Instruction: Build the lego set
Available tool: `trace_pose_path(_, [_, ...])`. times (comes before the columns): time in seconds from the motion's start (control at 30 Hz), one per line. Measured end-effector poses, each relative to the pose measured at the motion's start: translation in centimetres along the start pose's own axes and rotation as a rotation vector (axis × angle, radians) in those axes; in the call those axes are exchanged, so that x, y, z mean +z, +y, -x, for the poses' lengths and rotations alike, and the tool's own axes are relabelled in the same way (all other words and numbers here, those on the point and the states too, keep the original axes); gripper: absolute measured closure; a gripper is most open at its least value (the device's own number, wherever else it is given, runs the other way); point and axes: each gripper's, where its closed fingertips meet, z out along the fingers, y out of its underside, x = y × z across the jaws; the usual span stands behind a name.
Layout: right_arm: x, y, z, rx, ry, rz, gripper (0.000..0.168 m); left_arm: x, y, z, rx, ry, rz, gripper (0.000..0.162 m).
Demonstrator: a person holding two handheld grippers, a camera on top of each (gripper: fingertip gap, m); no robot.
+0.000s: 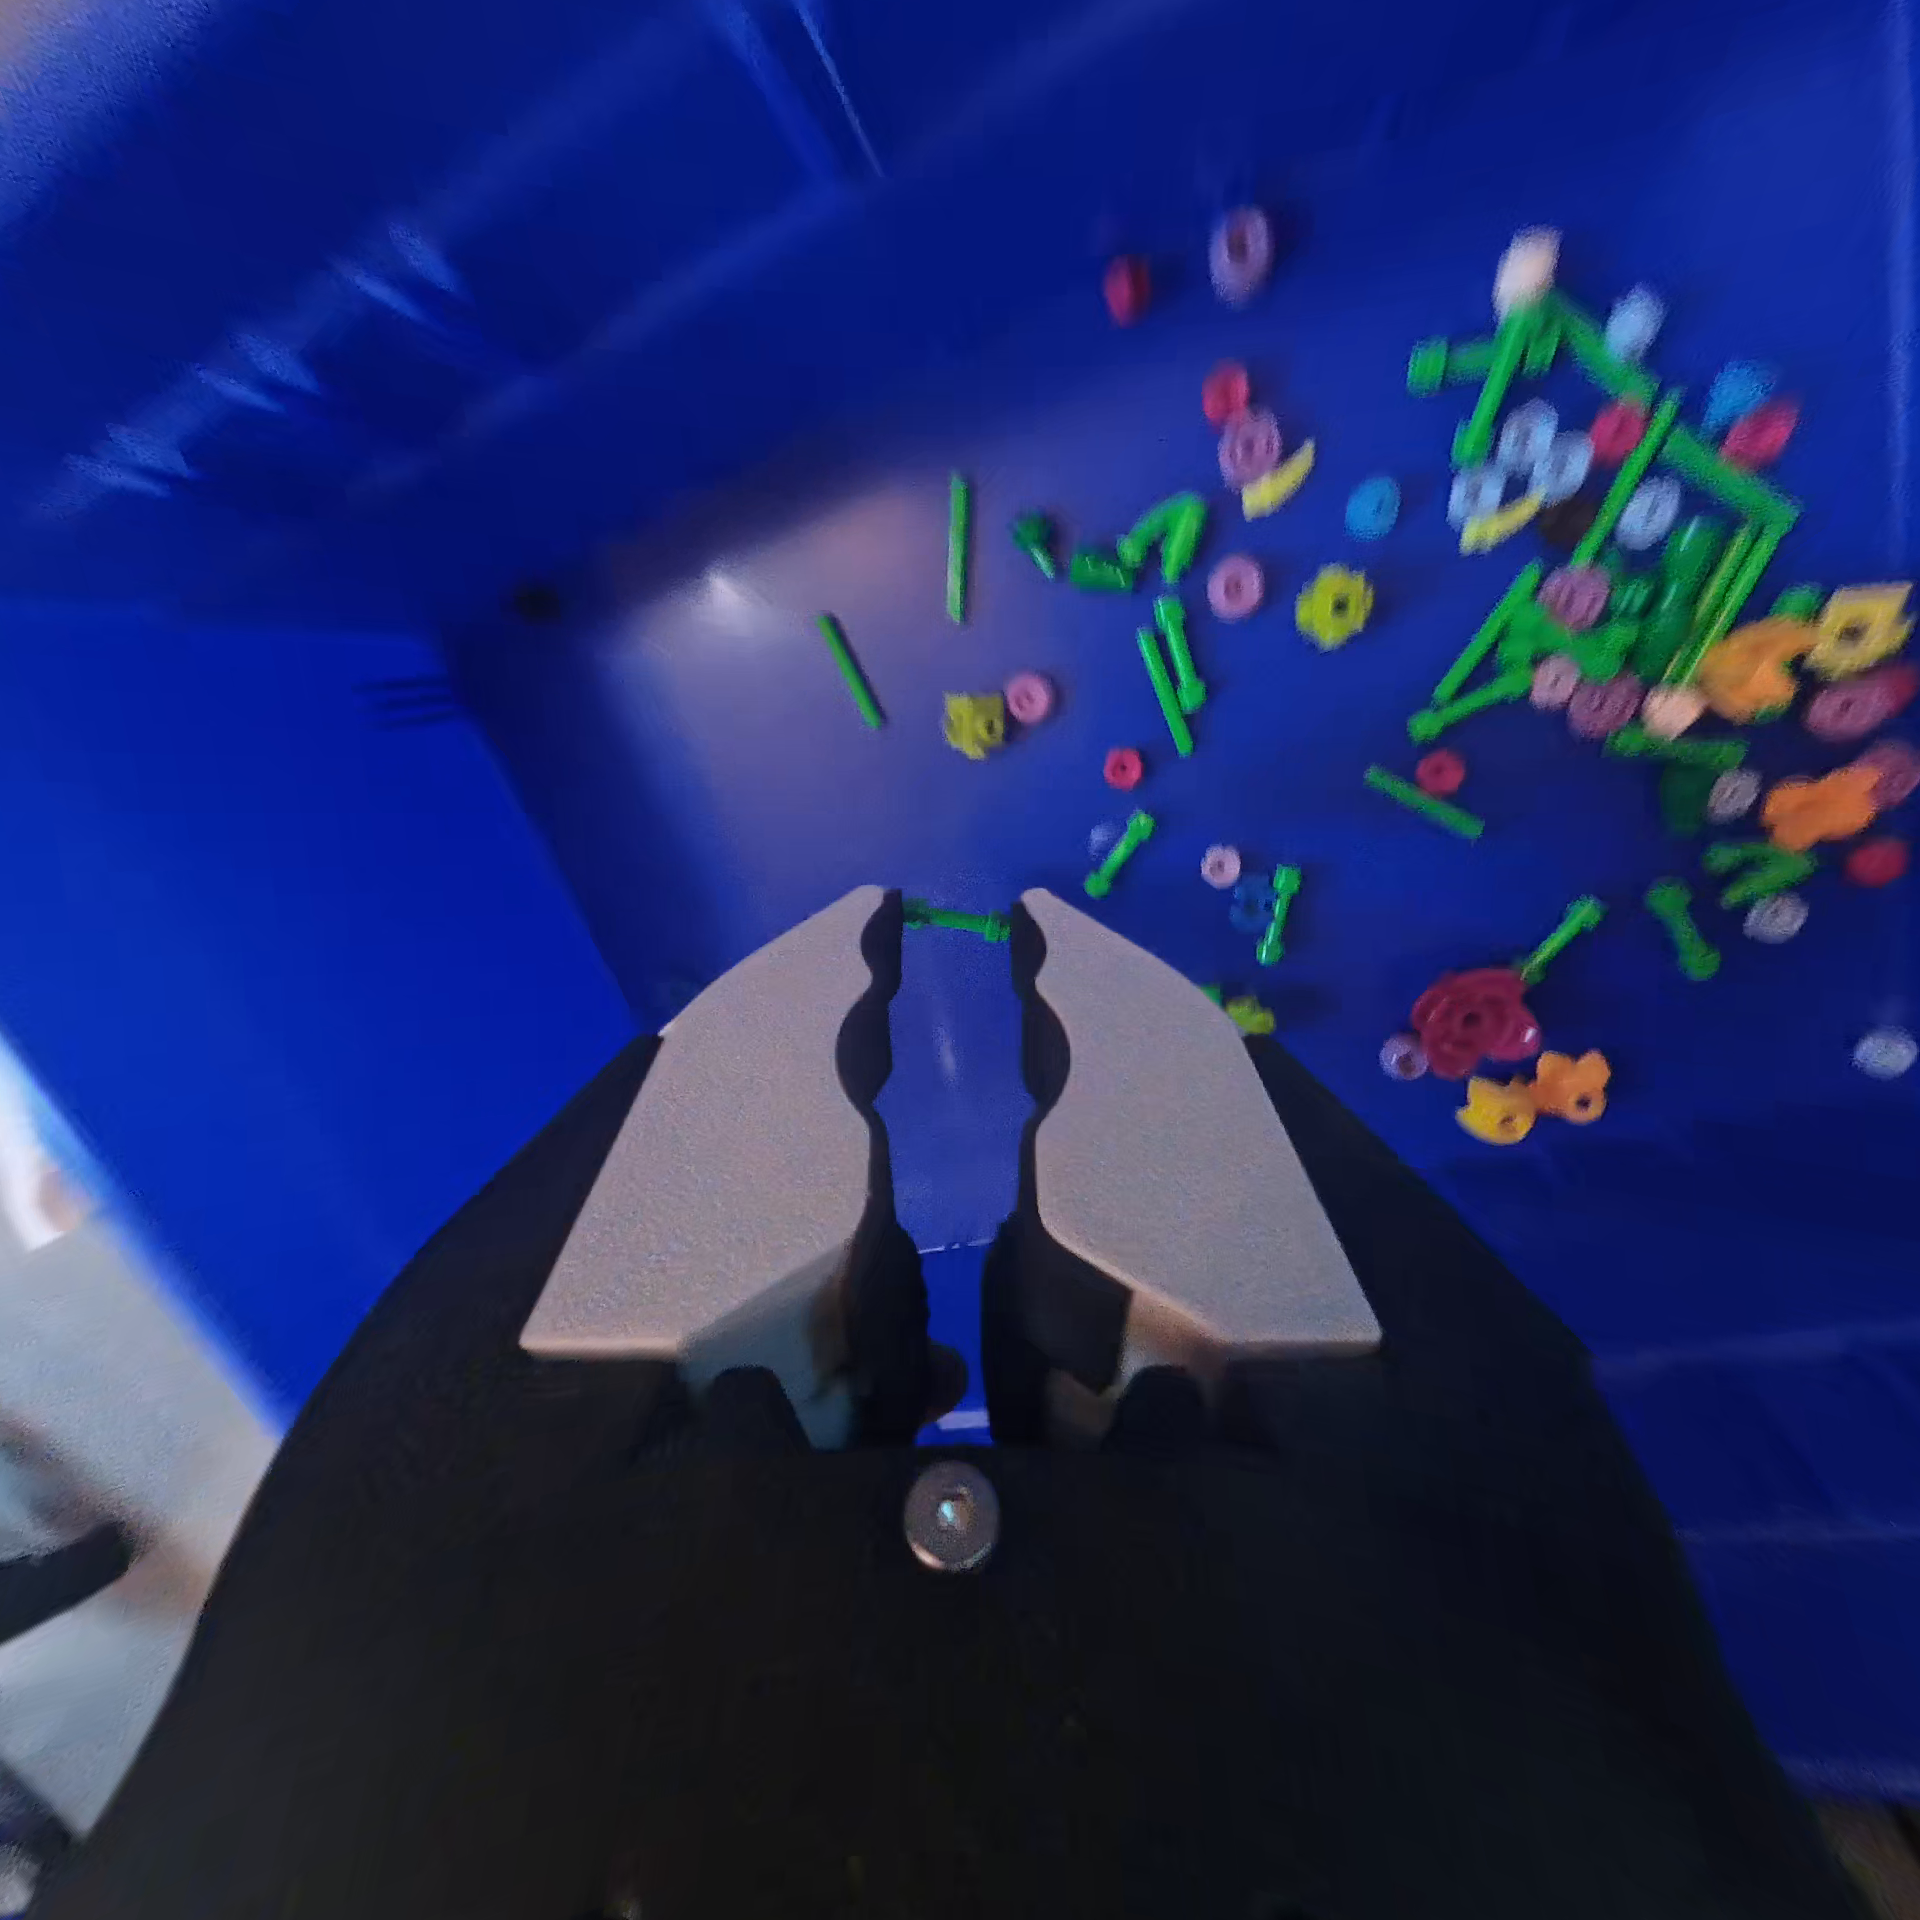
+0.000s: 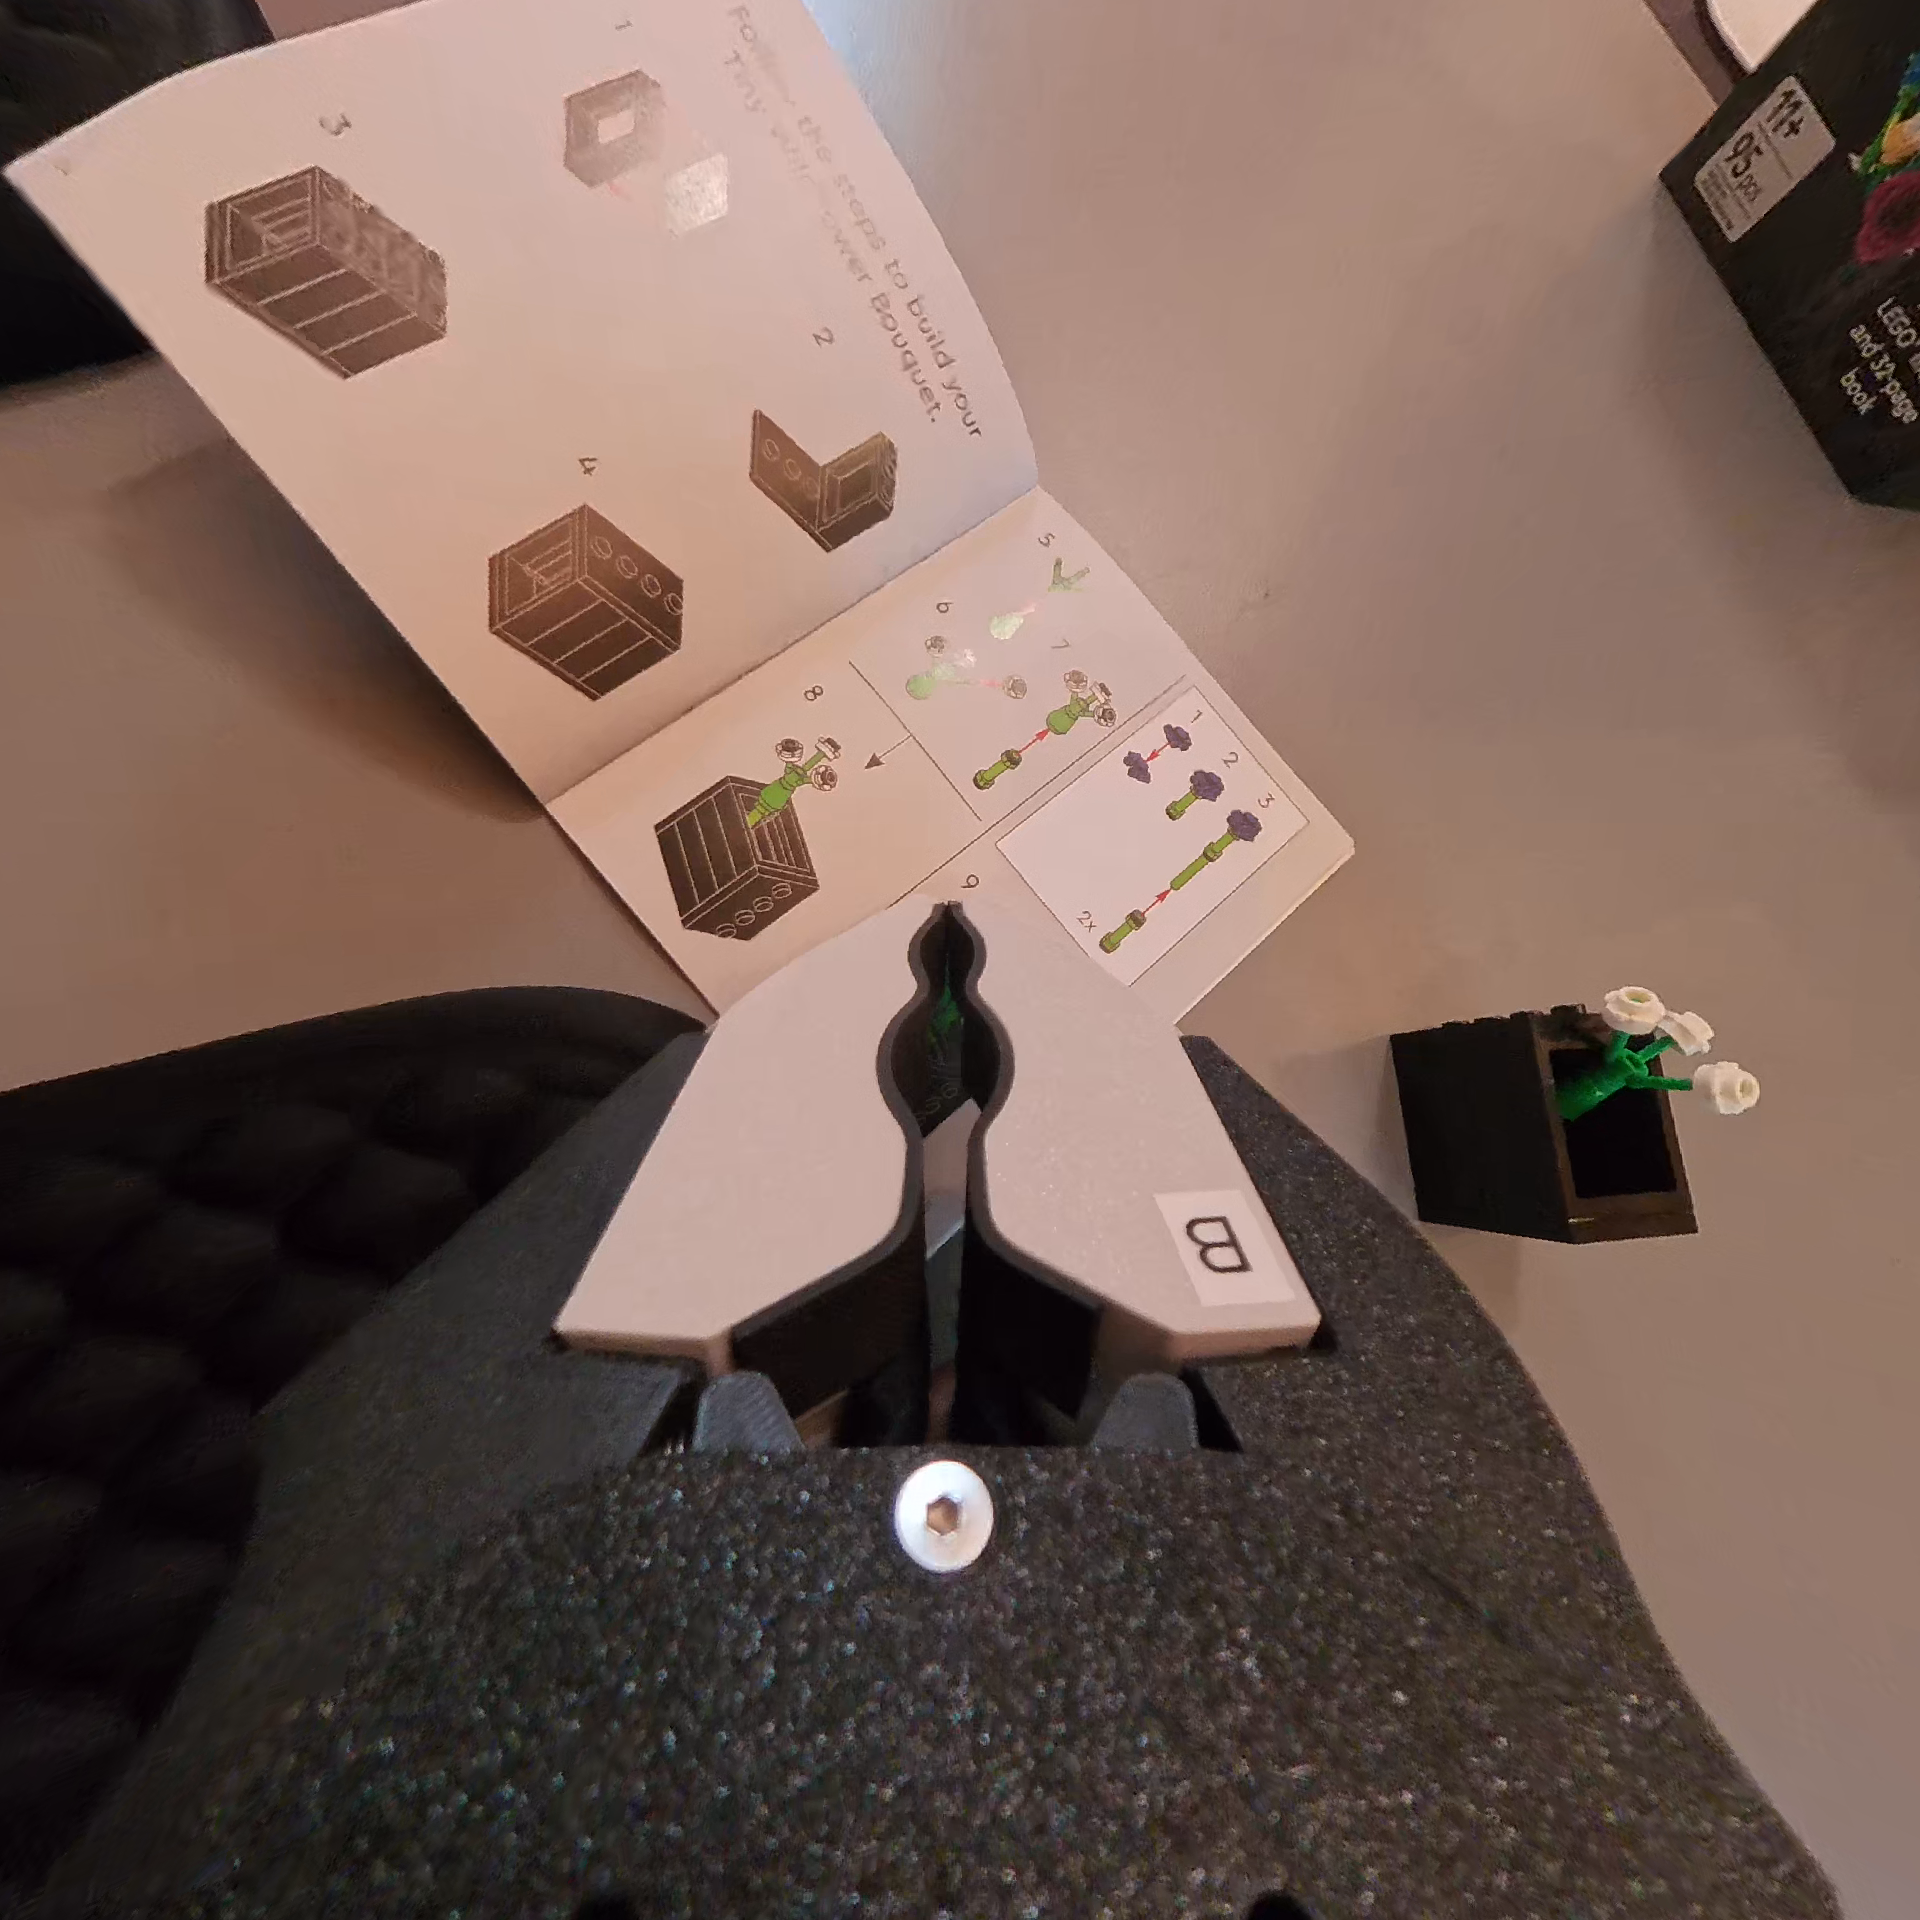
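So far only the black box (image 2: 1538, 1132) has its white flower sprig (image 2: 1652, 1049); my left tongs (image 1: 956, 914) pinch a green stem (image 1: 954, 918), my right tongs (image 2: 951, 914) are closed on nothing I can make out, and heaps of loose pieces (image 1: 1558, 582) wait.

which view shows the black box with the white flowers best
The right wrist view. There the black box stands on the grey table, open side showing, with the white flowers on a green stem sticking out of it. The left wrist view shows none of it, only the blue bin of loose pieces.

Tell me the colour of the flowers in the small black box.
White flowers on green stems; right wrist view shows them best.
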Motion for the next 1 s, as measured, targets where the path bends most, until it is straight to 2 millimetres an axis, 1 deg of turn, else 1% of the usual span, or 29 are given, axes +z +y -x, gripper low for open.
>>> trace_pose_path(0.03, [0.0, 0.0, 0.0, -0.006, -0.002, -0.002, 0.168, -1.3, -1.1, 0.2, -0.021, -0.049, -0.078, 0.142])
trace_pose_path(0.1, [-0.2, -0.3, 0.0, 0.000, -0.001, -0.019, 0.165, -4.6, -4.1, -0.4, -0.025, -0.149, -0.275, 0.142])
trace_pose_path(0.13, [-0.4, -0.4, 0.0, 0.011, -0.006, -0.030, 0.156, -6.4, -5.6, -1.3, -0.005, -0.194, -0.376, 0.142])
trace_pose_path(0.2, [-1.0, -1.1, 0.1, 0.046, -0.028, -0.058, 0.155, -9.4, -8.1, -3.9, 0.065, -0.273, -0.521, 0.141])
trace_pose_path(0.27, [-1.9, -2.2, -0.1, 0.076, -0.023, -0.114, 0.155, -11.6, -10.4, -7.2, 0.133, -0.340, -0.640, 0.141])
trace_pose_path(0.33, [-3.0, -3.9, 0.0, 0.123, -0.031, -0.187, 0.156, -12.8, -13.2, -11.9, 0.182, -0.298, -0.815, 0.141])
trace_pose_path(0.37, [-3.5, -4.8, 0.3, 0.155, -0.053, -0.228, 0.156, -13.2, -14.6, -13.8, 0.188, -0.283, -0.902, 0.142])
trace_pose_path(0.43, [-4.5, -6.7, 1.3, 0.210, -0.102, -0.298, 0.155, -13.2, -16.9, -17.4, 0.213, -0.240, -1.036, 0.142])
trace_pose_path(0.5, [-5.8, -8.9, 2.6, 0.238, -0.150, -0.387, 0.156, -12.8, -19.0, -20.0, 0.231, -0.230, -1.140, 0.142])
trace_pose_path(0.53, [-6.5, -10.1, 3.8, 0.252, -0.204, -0.445, 0.157, -12.5, -20.0, -21.5, 0.258, -0.216, -1.177, 0.142])
trace_pose_path(0.6, [-7.6, -12.1, 6.9, 0.283, -0.378, -0.532, 0.157, -12.0, -22.0, -24.1, 0.327, -0.191, -1.234, 0.141])
trace_pose_path(0.63, [-8.0, -12.7, 8.3, 0.304, -0.468, -0.549, 0.155, -11.8, -22.8, -25.2, 0.351, -0.173, -1.257, 0.142])
trace_pose_path(0.67, [-8.1, -12.9, 9.2, 0.327, -0.535, -0.556, 0.153, -11.7, -23.5, -26.5, 0.384, -0.132, -1.284, 0.142])
trace_pose_path(0.7, [-8.2, -13.0, 9.7, 0.350, -0.572, -0.567, 0.155, -11.6, -24.0, -27.7, 0.418, -0.089, -1.305, 0.141])
trace_pose_path(0.73, [-8.3, -13.0, 9.7, 0.365, -0.581, -0.581, 0.160, -11.6, -24.4, -28.5, 0.444, -0.062, -1.321, 0.141])
trace_pose_path(0.8, [-8.8, -12.8, 9.5, 0.385, -0.577, -0.611, 0.162, -11.4, -24.7, -29.7, 0.500, -0.018, -1.339, 0.142])
trace_pose_path(0.87, [-9.4, -12.6, 9.7, 0.441, -0.619, -0.624, 0.159, -11.5, -24.8, -30.1, 0.514, 0.009, -1.359, 0.141])
trace_pose_path(0.93, [-9.8, -12.6, 10.7, 0.505, -0.712, -0.628, 0.156, -11.7, -24.9, -30.7, 0.538, 0.031, -1.378, 0.142])
trace_pose_path(1.0, [-9.5, -12.5, 10.9, 0.559, -0.729, -0.624, 0.160, -11.6, -25.3, -31.1, 0.563, 0.033, -1.380, 0.142])
